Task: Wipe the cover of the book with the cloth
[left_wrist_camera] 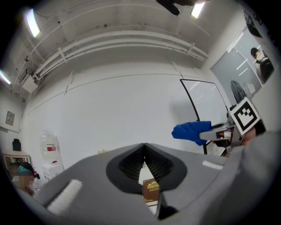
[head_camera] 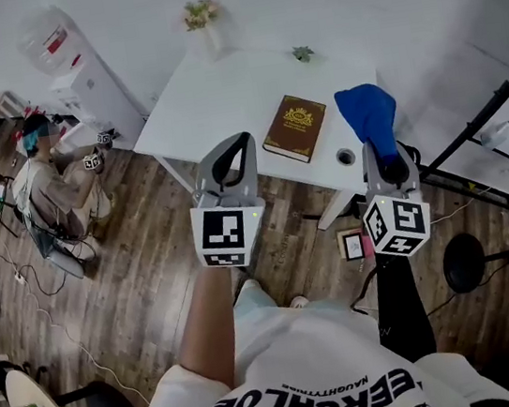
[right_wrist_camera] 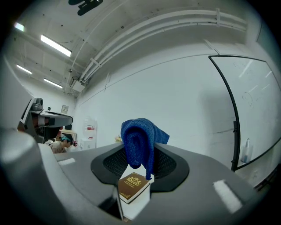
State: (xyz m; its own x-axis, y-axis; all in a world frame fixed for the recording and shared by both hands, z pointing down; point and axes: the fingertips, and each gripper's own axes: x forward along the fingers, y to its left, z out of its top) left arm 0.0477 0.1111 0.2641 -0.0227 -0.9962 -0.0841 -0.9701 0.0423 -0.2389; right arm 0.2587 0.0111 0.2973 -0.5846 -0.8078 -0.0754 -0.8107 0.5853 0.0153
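A brown book (head_camera: 294,127) with a gold emblem lies flat on the white table (head_camera: 220,99), near its front edge. My right gripper (head_camera: 381,143) hangs just right of the book, shut on a blue cloth (head_camera: 368,112) that bunches over its tips. In the right gripper view the cloth (right_wrist_camera: 138,143) droops between the jaws above the book (right_wrist_camera: 133,186). Left of the book, off the table's front edge, my left gripper (head_camera: 241,141) is shut and holds nothing. Through its jaw gap in the left gripper view (left_wrist_camera: 144,146) the book (left_wrist_camera: 151,191) shows, with the cloth (left_wrist_camera: 191,131) to the right.
On the table stand a small vase of flowers (head_camera: 202,14), a tiny plant (head_camera: 302,52) and a round cable hole (head_camera: 345,157). A seated person (head_camera: 47,181) and a water dispenser (head_camera: 73,68) are at the left. A black stool (head_camera: 463,262) and a black rail (head_camera: 489,120) stand right.
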